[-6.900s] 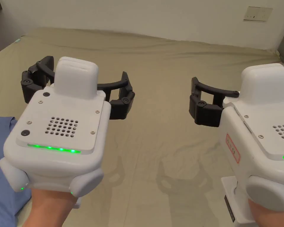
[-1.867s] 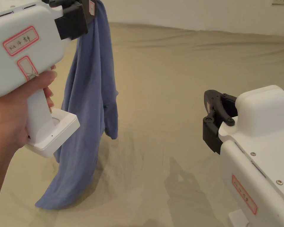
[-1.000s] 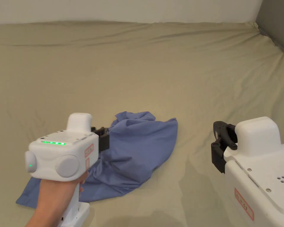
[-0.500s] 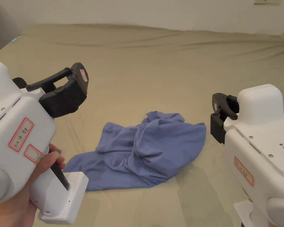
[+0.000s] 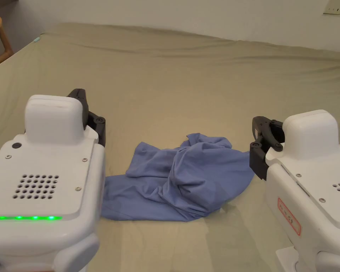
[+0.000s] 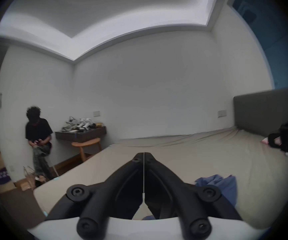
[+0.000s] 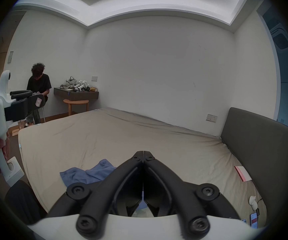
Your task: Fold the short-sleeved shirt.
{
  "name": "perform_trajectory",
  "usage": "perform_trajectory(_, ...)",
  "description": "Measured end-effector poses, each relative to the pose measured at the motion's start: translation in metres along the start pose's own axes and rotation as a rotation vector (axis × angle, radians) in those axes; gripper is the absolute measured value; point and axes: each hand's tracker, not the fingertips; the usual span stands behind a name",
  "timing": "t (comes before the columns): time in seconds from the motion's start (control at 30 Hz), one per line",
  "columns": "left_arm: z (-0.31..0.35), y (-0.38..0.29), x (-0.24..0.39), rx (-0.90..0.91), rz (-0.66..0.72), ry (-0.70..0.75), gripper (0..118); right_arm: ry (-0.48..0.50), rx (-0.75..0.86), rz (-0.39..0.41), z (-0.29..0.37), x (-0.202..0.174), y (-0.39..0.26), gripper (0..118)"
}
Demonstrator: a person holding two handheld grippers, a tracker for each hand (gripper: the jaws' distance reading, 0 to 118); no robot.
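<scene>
Black plastic jaws tip two white, hard-shelled handheld grippers above a bed. The left gripper has its jaws pressed together tip to tip with nothing between them, as its own view shows; the right gripper is likewise closed on nothing. In the head view the left gripper hangs over the sheet at the near left and the right gripper at the near right, each a rounded white casing with a grid of vent holes; the left one carries a strip of green lights.

Between them lies one short-sleeved shirt, soft blue cloth, crumpled and heaped in loose folds on the bed; neither gripper touches it. Its left edge lies flat and passes behind the left casing. A taut, faintly creased olive-tan sheet covers the bed, and a padded grey headboard runs along one side.

Half a second earlier the left gripper was tilted on its side, held by its grip in a hand; now it sits level, its top facing the head camera. The shirt rests in the same heap.

Across the room one person in a dark top sits beside one round wooden stool and one dark wall shelf piled with gear.
</scene>
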Motion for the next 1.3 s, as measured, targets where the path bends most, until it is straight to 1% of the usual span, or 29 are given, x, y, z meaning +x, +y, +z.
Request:
perform_trajectory(0.03,-0.002,0.0,-0.003,0.036,0.0,-0.036,0,-0.001,-0.003,0.0,-0.001,0.0,-0.001,2)
perform_trajectory(0.07,-0.004,0.001,-0.003,0.019,-0.008,-0.069,0,-0.003,-0.005,0.0,-0.001,0.0,-0.001,2)
perform_trajectory(0.2,-0.006,-0.001,0.002,0.017,-0.047,-0.057,0,-0.003,-0.011,-0.007,-0.006,0.0,-0.004,2)
perform_trajectory(0.27,-0.015,-0.003,0.003,-0.031,-0.054,-0.073,0,-0.001,-0.014,-0.015,-0.009,0.001,-0.006,2)
perform_trajectory(0.33,-0.017,-0.01,0.006,-0.083,-0.052,-0.125,0,-0.001,-0.017,-0.019,-0.013,-0.001,-0.008,2)
perform_trajectory(0.37,-0.018,-0.013,0.007,-0.078,-0.053,-0.121,0,-0.001,-0.018,-0.018,-0.014,-0.002,-0.01,2)
perform_trajectory(0.43,-0.022,-0.023,0.009,-0.086,-0.075,-0.104,0,-0.005,-0.024,-0.006,-0.018,-0.006,-0.013,2)
perform_trajectory(0.5,-0.023,-0.034,0.009,-0.122,-0.077,-0.101,0,-0.01,-0.033,0.026,-0.022,-0.009,-0.017,2)
perform_trajectory(0.6,-0.037,-0.057,0.001,-0.241,-0.015,-0.159,0,-0.005,-0.053,0.052,-0.029,-0.011,-0.025,2)
perform_trajectory(0.73,-0.061,-0.095,-0.007,-0.387,-0.04,-0.115,0,-0.001,-0.089,0.039,-0.038,-0.006,-0.037,2)
perform_trajectory(0.77,-0.068,-0.105,-0.011,-0.424,-0.031,-0.124,0,-0.004,-0.097,0.035,-0.04,-0.003,-0.04,2)
perform_trajectory(0.83,-0.087,-0.128,-0.019,-0.567,0.009,-0.152,0,-0.009,-0.113,0.022,-0.043,0.002,-0.045,2)
perform_trajectory(0.87,-0.095,-0.141,-0.026,-0.61,0.042,-0.157,0,-0.01,-0.119,0.014,-0.045,0.004,-0.047,2)
perform_trajectory(0.93,-0.11,-0.164,-0.033,-0.721,0.062,-0.136,0,-0.02,-0.129,0.009,-0.046,0.007,-0.052,2)
perform_trajectory(0.97,-0.116,-0.174,-0.035,-0.75,0.082,-0.148,0,-0.024,-0.136,0.01,-0.047,0.009,-0.055,2)
perform_trajectory(1.03,-0.128,-0.192,-0.037,-0.807,0.078,-0.152,0,-0.028,-0.153,0.005,-0.048,0.012,-0.061,2)
perform_trajectory(1.07,-0.133,-0.198,-0.035,-0.811,0.062,-0.149,6,-0.03,-0.162,0.0,-0.049,0.013,-0.064,2)
perform_trajectory(1.1,-0.138,-0.202,-0.032,-0.846,0.03,-0.148,22,-0.03,-0.173,-0.005,-0.05,0.015,-0.066,2)
perform_trajectory(1.13,-0.146,-0.21,-0.034,-0.839,0.047,-0.16,53,-0.032,-0.181,-0.008,-0.05,0.017,-0.069,2)
perform_trajectory(1.17,-0.149,-0.213,-0.033,-0.874,0.03,-0.154,103,-0.035,-0.187,-0.009,-0.05,0.019,-0.07,2)
perform_trajectory(1.2,-0.152,-0.217,-0.031,-0.897,0.022,-0.143,118,-0.043,-0.191,-0.007,-0.05,0.02,-0.071,2)
perform_trajectory(1.23,-0.149,-0.215,-0.032,-0.828,0.022,-0.13,112,-0.046,-0.192,-0.008,-0.049,0.022,-0.072,2)
perform_trajectory(1.3,-0.165,-0.232,-0.029,-0.888,0.018,-0.129,111,-0.05,-0.196,-0.013,-0.049,0.026,-0.073,2)
